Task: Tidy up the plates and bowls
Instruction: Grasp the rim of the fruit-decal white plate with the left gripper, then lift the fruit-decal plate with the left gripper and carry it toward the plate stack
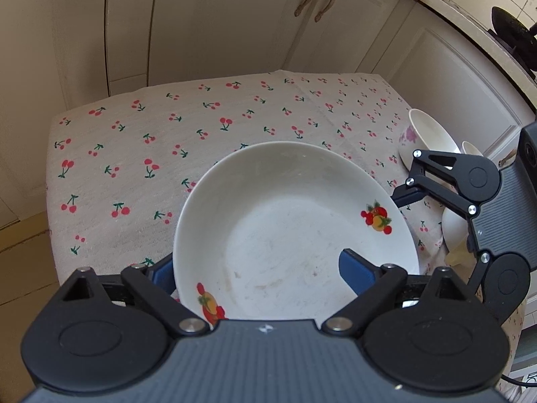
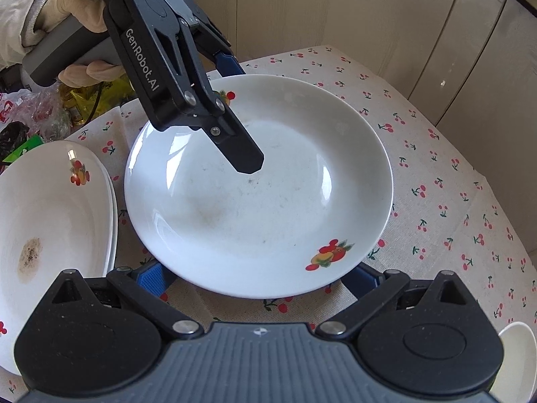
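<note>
A white plate (image 1: 285, 221) (image 2: 268, 201) with fruit prints lies in the middle of the cherry-print tablecloth (image 1: 134, 154). My left gripper (image 1: 258, 273) (image 2: 240, 114) straddles its rim with the jaws wide apart: one blue pad (image 1: 355, 272) hangs over the plate's inside, the other pad (image 1: 162, 277) sits outside the rim. Neither pad presses on the plate. My right gripper (image 2: 258, 278) stands open at the opposite rim, its fingertips tucked under the plate's edge. One of its fingers (image 1: 409, 194) shows at the plate's right side in the left wrist view.
A stack of used white plates (image 2: 50, 218) lies beside the plate. White bowls (image 1: 426, 134) (image 2: 517, 352) stand near the table's edge. Plastic bags (image 2: 33, 114) crowd one corner. Cupboard doors (image 1: 201, 16) rise behind the table. A gloved hand (image 2: 77, 3) holds the left gripper.
</note>
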Demonstrator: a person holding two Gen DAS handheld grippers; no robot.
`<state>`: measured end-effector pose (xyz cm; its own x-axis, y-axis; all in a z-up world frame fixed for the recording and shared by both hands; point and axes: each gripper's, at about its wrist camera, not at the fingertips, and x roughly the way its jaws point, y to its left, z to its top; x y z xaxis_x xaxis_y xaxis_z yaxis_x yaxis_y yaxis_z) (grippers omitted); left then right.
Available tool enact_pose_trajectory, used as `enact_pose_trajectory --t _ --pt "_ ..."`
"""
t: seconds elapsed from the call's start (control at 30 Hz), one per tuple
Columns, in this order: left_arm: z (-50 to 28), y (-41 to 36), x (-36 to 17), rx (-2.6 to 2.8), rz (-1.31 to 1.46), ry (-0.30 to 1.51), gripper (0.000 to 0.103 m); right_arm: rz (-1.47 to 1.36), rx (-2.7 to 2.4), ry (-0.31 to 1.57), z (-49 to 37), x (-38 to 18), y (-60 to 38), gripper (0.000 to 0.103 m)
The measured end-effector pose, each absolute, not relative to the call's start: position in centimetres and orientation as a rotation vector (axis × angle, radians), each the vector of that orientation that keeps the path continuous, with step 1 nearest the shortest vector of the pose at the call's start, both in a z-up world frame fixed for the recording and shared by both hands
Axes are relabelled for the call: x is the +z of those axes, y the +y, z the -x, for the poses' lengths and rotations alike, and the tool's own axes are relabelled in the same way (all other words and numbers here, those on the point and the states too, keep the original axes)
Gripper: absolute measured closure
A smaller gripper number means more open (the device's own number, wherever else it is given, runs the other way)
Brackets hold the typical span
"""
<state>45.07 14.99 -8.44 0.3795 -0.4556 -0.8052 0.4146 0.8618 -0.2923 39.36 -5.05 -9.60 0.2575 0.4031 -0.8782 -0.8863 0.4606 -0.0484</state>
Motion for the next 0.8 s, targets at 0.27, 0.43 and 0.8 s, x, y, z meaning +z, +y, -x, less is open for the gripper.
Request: enact_pose_trajectory --t 0.27,0.43,0.8 --pt "-45.3 15.3 -8.4 -0.556 0.04 1.038 0.008 0.583 0.961 0.865 -38.6 -9.2 -5.6 0.0" --pt "-45.2 15.3 -8.4 -0.56 0.035 1.037 0.007 0.55 0.977 0.84 -38.4 -9.0 -5.9 0.0" --pt "-45.6 15.7 -8.2 -0.567 0.062 1.043 0.007 0.542 0.978 0.786 -38.1 -8.6 -6.2 0.0"
